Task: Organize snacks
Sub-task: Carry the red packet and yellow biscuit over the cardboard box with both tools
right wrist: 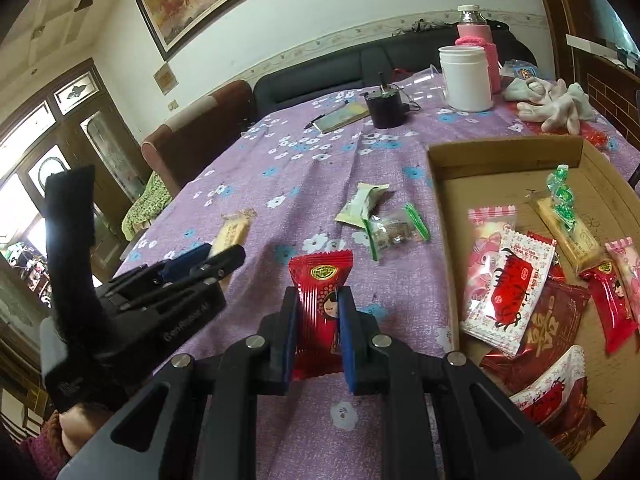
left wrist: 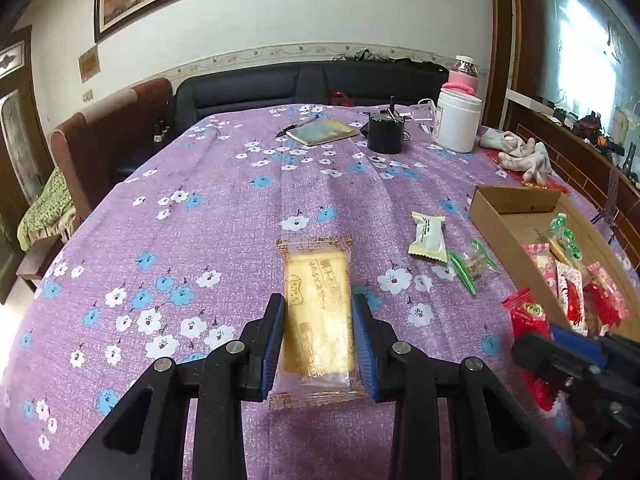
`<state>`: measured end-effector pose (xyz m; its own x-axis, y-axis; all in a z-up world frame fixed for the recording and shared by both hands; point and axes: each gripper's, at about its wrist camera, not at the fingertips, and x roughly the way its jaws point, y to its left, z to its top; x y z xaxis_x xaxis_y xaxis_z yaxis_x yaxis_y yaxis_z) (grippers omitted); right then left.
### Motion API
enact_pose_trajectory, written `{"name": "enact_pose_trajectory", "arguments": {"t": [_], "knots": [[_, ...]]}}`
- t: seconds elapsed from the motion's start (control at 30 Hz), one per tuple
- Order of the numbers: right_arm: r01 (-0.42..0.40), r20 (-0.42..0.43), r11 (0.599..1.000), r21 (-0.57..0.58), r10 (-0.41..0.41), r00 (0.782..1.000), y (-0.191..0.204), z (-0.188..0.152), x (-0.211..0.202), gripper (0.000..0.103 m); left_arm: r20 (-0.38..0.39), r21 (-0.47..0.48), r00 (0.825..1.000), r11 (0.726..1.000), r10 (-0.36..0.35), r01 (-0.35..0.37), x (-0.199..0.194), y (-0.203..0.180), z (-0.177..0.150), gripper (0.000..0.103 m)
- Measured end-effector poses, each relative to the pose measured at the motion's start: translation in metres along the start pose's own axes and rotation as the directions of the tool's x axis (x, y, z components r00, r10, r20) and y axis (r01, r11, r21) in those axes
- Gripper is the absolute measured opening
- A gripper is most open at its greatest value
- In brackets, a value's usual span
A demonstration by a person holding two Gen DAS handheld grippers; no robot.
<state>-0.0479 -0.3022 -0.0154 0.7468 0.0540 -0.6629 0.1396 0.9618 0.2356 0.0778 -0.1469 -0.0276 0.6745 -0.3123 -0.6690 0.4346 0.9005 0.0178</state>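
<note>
Snacks: yellow biscuit pack [left wrist: 318, 312] clamped in left gripper [left wrist: 319, 312], lower centre of frame, above tabletop [left wrist: 224, 208]. Red candy [right wrist: 319, 304] clamped in right gripper [right wrist: 319, 304], lower centre. Cardboard box [right wrist: 448, 200] at right holds more wrapped snacks.

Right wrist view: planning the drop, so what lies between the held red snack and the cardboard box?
Only bare tablecloth separates the red snack from the cardboard box, right wrist view.
</note>
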Motion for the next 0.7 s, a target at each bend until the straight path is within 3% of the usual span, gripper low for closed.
{"name": "enact_pose_trajectory", "arguments": {"t": [0.7], "knots": [[0.004,0.012,1.0,-0.011,-0.004,1.0,0.0,0.0,0.001,0.018,0.095,0.078,0.994,0.995,0.046,-0.054,-0.01,-0.015,-0.001,0.035]]}}
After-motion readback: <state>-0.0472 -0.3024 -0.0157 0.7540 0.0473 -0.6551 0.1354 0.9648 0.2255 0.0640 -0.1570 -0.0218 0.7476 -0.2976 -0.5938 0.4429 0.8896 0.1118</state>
